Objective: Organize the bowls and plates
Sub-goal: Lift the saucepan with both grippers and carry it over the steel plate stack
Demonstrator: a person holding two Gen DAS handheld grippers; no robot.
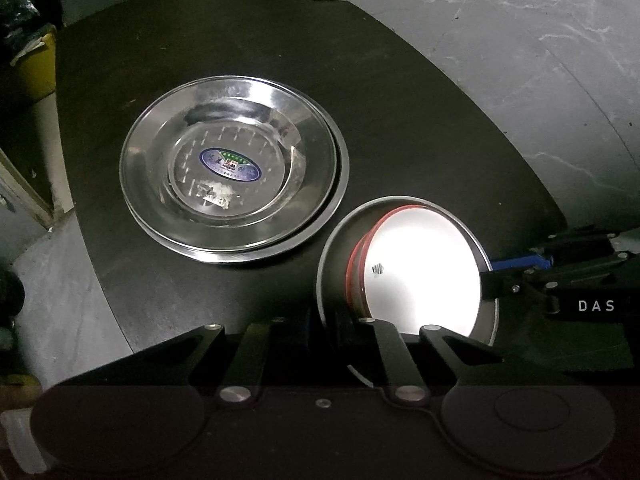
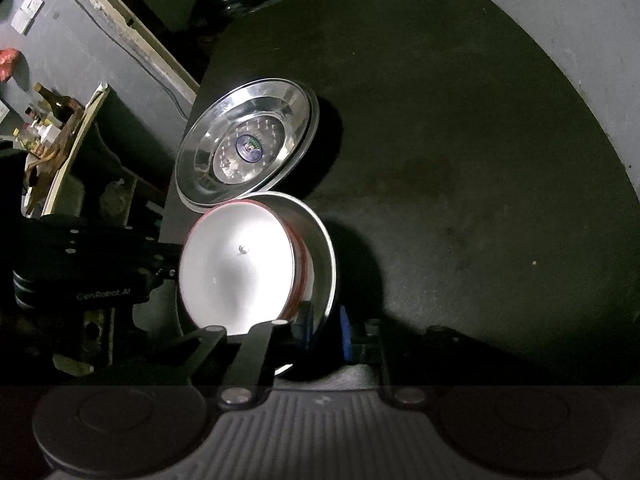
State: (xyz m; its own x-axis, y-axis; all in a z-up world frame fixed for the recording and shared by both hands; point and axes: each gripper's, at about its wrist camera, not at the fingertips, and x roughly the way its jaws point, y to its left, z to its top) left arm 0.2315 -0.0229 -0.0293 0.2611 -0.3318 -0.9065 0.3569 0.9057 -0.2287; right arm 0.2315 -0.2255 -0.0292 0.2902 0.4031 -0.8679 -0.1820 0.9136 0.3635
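I have both grippers on the bowls (image 1: 404,276): a steel bowl with a white, red-rimmed bowl nested inside it, sitting near the front edge of the black table (image 1: 400,120), just beside the plates (image 1: 234,168). My left gripper (image 1: 334,326) is clamped together on the near rim of the steel bowl. My right gripper (image 2: 324,332) is pinched on the opposite side of that rim, with its blue pad outside the wall.

The plates are two steel ones stacked toward the left edge of the table, the upper one sitting slightly off-centre on the lower. The bowls' rim looks touching or very nearly touching the plates' edge; I cannot tell which.

My judgement is that the step is to lift the nested bowls as one. To do it well I should raise both hands together and level, so the white bowl does not slide out. I would go straight up first, to avoid scraping the plates.

For writing, the right gripper's body reads "DAS" in the left view. The left gripper's body reads "GenRobot.AI" in the right view. The upper plate carries an oval blue sticker (image 1: 230,164) whose print is too small to read.
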